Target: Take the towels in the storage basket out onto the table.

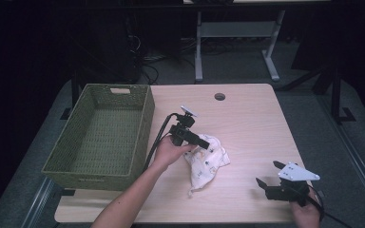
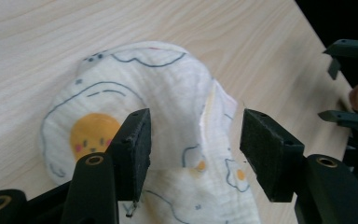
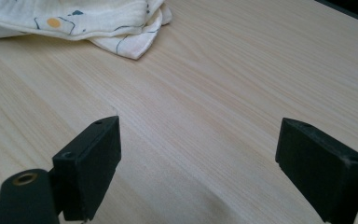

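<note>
Left gripper (image 2: 193, 140) fingers apart over the cloth (image 2: 168, 116) — right gripper (image 3: 198, 163) fingers wide apart.

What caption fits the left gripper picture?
Left gripper open above a white cloth with egg drawings.

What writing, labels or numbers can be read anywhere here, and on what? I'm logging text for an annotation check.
No readable text.
The cloth carries drawn pictures, a yellow face and small egg shapes, but no letters.
The green basket has a faint light mark low on its near wall, too small and blurred to read.
The left gripper, the right gripper and the table bear no lettering that can be seen.
</note>
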A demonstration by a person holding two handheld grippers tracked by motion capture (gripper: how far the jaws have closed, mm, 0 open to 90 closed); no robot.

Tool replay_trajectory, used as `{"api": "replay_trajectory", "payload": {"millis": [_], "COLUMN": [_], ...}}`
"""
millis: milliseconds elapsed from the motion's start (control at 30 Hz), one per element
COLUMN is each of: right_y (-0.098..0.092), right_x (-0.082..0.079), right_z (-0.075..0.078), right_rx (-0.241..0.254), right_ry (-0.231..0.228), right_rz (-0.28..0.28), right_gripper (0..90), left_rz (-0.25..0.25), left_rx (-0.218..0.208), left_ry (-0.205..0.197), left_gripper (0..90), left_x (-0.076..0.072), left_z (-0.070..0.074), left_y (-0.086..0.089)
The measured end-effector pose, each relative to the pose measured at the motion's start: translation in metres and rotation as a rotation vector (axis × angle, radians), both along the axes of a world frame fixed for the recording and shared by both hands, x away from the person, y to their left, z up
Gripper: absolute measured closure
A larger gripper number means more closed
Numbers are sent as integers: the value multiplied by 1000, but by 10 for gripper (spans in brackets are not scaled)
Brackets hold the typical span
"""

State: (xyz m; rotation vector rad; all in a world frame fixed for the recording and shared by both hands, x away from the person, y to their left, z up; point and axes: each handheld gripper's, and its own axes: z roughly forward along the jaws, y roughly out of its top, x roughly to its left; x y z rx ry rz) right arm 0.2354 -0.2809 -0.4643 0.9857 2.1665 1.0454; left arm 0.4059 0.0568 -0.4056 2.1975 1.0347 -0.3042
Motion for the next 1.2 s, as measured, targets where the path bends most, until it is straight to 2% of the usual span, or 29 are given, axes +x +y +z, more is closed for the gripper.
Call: {"api": "replay_trajectory", "payload": {"millis": [67,133,233,267,367,467,567,733,933,1200], "right_y": [0,-1,0,0,2,1,1,0,0,0], "right_x": [-1,-1,-1,-2,-2,-2,-1,-1,-1,-1], "right_z": [0,0,1,1,1,1,1,0,0,-1], "right_rx": [1,2,0,1,-4,-6,-8,-5,-7,-8], "right_ry": [2,6,2,1,1,3,4,6,6,8], "right_rz": [-3,-6,-6,-3,-6,-5,-6,-12,-12,-14], "right_gripper": [137,137,137,137,137,137,137,137,137,137], "left_rz": [7,0,5,9,15,25,20,12,18,18], "left_rx": [4,-2,31,20,30,5,-2,10,-18,-44], "left_ry": [-18,-19,-59,-66,-87,-101,-103,-113,-102,-114], "left_gripper": [419,404,366,366,358,352,352,328,315,314], "left_x": [-2,-4,-9,-10,-14,-17,-21,-25,-29,-39], "left_z": [2,2,2,2,3,6,7,8,7,9], "left_y": [0,0,0,1,3,5,7,9,16,27]}}
